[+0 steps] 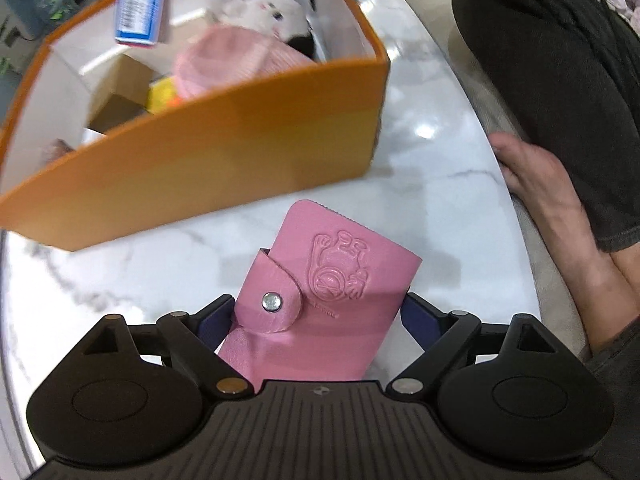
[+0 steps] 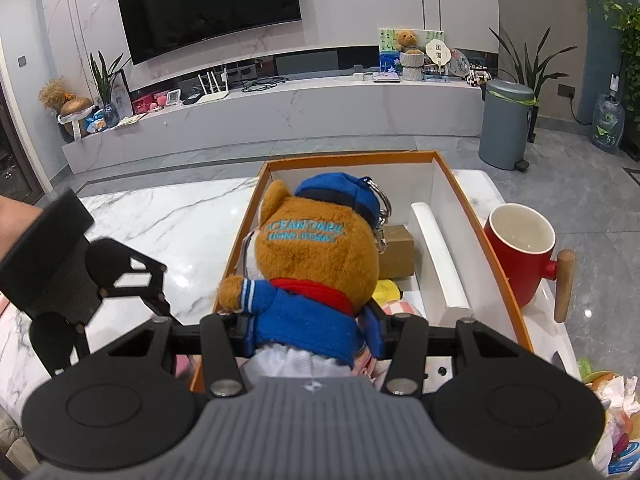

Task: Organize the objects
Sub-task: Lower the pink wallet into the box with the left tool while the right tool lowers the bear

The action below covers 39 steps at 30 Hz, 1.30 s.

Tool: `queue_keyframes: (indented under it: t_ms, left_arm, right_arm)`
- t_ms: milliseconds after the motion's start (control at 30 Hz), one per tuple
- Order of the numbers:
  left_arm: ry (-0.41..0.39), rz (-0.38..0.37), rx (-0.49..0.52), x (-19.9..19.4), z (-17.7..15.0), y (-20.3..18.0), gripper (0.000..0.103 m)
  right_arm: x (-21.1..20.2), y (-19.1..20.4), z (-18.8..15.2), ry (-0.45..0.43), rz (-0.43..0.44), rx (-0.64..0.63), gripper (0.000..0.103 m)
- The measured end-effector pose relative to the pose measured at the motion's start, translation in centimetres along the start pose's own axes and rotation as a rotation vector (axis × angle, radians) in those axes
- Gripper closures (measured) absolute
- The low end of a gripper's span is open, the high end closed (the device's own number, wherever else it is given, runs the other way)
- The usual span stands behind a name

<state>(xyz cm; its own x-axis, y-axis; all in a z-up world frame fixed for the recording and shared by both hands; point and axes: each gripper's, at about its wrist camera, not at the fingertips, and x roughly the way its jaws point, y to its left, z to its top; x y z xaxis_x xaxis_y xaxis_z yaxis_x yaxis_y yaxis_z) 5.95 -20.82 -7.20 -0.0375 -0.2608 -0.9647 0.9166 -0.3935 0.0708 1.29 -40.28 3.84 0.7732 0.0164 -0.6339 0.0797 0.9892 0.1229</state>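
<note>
The left gripper (image 1: 320,312) has its jaws closed on a pink card wallet (image 1: 320,280), whose snap flap sits just ahead of the left pad while its embossed upper half sticks out past the fingertips, over the marble table (image 1: 420,160); the orange box (image 1: 200,152) lies beyond the jaws, holding a pink cloth (image 1: 236,60) and a black-and-white plush (image 1: 276,12). The right gripper (image 2: 310,330) has its jaws pressed narrow on a brown plush bear (image 2: 316,256) in a blue jacket, gripped at the body with its head rising ahead of the fingertips above the box's open interior; a red mug (image 2: 520,252) stands on the table right of the jaws, just outside the box wall
</note>
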Motion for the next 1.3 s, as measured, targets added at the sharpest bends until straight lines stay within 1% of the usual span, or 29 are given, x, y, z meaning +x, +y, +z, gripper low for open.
queue_keyframes:
  t_ms: [67, 300, 500, 600, 733, 867, 933, 1033, 1067, 1133, 1200, 1300]
  left_arm:
    - [-0.009, 0.019, -0.010, -1.0, 1.0, 1.0, 0.000]
    - [-0.039, 0.088, -0.017, -5.8, 2.4, 1.1, 0.000]
    - [-0.059, 0.173, 0.002, -8.5, 4.8, 1.1, 0.000]
    - [-0.093, 0.204, -0.031, -9.5, 6.2, 1.8, 0.000]
    - [-0.162, 0.253, -0.135, -10.2, 8.3, 3.2, 0.000]
    - [-0.229, 0.297, -0.272, -9.7, 10.2, 4.7, 0.000]
    - [-0.247, 0.302, -0.329, -9.3, 11.1, 5.5, 0.000]
    - [-0.258, 0.315, -0.407, -8.5, 12.4, 6.6, 0.000]
    - [-0.257, 0.320, -0.444, -8.3, 12.7, 7.2, 0.000]
    - [-0.249, 0.337, -0.555, -7.7, 13.0, 8.7, 0.000]
    - [-0.243, 0.357, -0.635, -7.2, 13.0, 9.7, 0.000]
    - [-0.217, 0.379, -0.715, -6.4, 13.2, 10.9, 0.000]
  right_arm:
    - [-0.3, 0.1, 0.1, -0.006, -0.001, -0.004, 0.052]
    - [-1.7, 0.3, 0.7, -0.027, -0.012, -0.024, 0.052]
    - [-2.7, -0.1, 1.1, -0.039, -0.034, -0.042, 0.052]
    - [-3.0, -0.7, 1.4, -0.042, -0.048, -0.047, 0.052]
    - [-3.1, -1.7, 1.7, -0.037, -0.069, -0.051, 0.052]
    - [-2.7, -2.4, 2.0, -0.023, -0.091, -0.058, 0.052]
    - [-2.3, -2.7, 2.2, -0.017, -0.098, -0.066, 0.052]
    - [-1.6, -3.1, 2.6, -0.008, -0.108, -0.074, 0.052]
    - [-1.3, -3.2, 2.8, -0.006, -0.111, -0.076, 0.052]
    - [-0.8, -3.5, 3.1, -0.003, -0.121, -0.079, 0.052]
    - [-0.2, -3.7, 3.3, 0.004, -0.136, -0.092, 0.052]
    - [0.6, -3.9, 3.5, 0.020, -0.151, -0.122, 0.052]
